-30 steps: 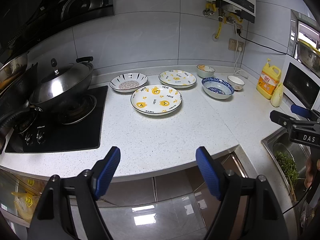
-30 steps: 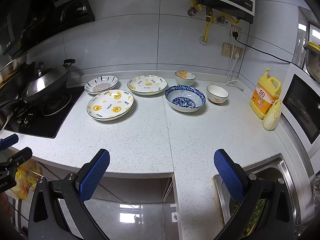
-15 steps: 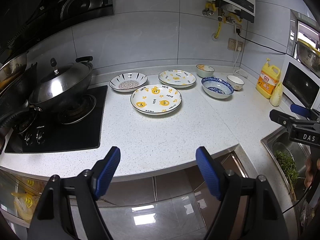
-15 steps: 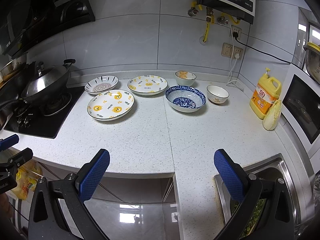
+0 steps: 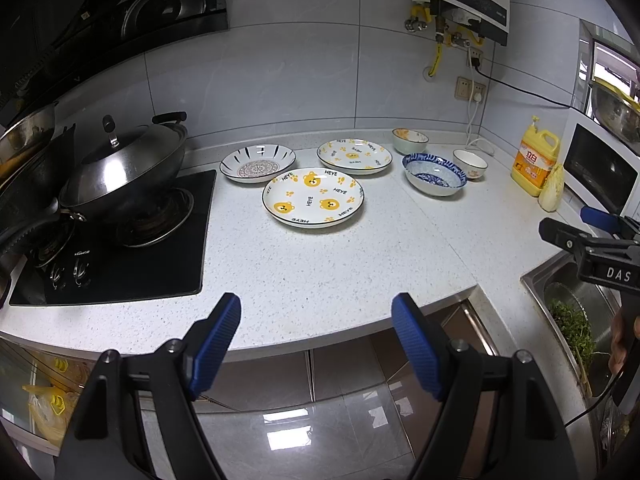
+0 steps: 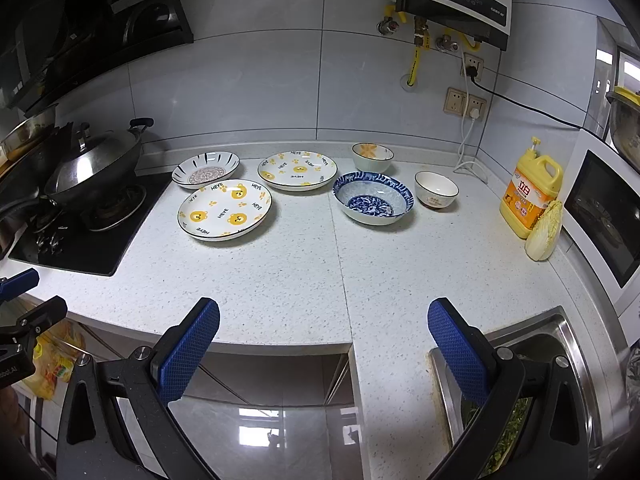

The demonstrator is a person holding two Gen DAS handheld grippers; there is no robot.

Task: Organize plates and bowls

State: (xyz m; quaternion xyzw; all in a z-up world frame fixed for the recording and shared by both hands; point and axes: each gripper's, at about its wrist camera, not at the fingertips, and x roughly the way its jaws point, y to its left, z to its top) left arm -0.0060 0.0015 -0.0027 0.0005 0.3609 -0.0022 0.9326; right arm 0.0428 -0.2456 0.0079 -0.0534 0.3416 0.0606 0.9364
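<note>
there's a lidded wok on the stove way left of the fingers, yellow detergent jug and cabbage far right

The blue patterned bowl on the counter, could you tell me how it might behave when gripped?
The blue patterned bowl looks like glazed ceramic: probably rigid, breakable and slick against the pads. Its flared wall may let the jaws slide upward. It sits upright and empty, so tipping seems unlikely.

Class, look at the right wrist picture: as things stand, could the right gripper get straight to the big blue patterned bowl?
Probably yes. The right gripper is open and holds nothing, and bare counter lies between it and the blue patterned bowl. The small white bowl stands beside it, apart.
</note>
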